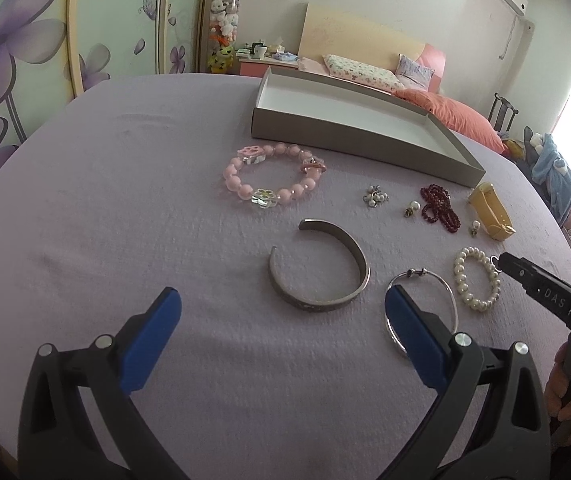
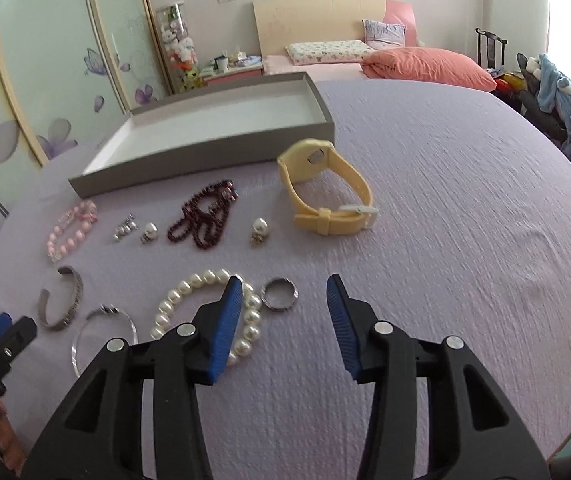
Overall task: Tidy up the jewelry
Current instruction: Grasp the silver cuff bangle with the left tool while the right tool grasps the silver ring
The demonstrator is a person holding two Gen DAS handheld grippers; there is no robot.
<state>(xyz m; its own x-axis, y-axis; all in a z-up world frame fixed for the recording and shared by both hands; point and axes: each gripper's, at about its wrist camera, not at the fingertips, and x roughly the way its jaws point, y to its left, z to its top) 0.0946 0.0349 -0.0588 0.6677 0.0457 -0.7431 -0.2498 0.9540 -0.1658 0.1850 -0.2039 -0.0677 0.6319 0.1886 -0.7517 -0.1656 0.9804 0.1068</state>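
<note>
My left gripper hangs with its blue fingers spread wide and nothing held, low in the frame. The grey cuff bracelet lies just past them in the middle, and a thin silver bangle peeks from behind the right finger. My right gripper is released too, holding nothing. A little silver ring lies on the purple cloth between its tips, and the white pearl bracelet sits under the left finger. The yellow watch and dark red beads are higher up. The grey box waits at the upper left.
</note>
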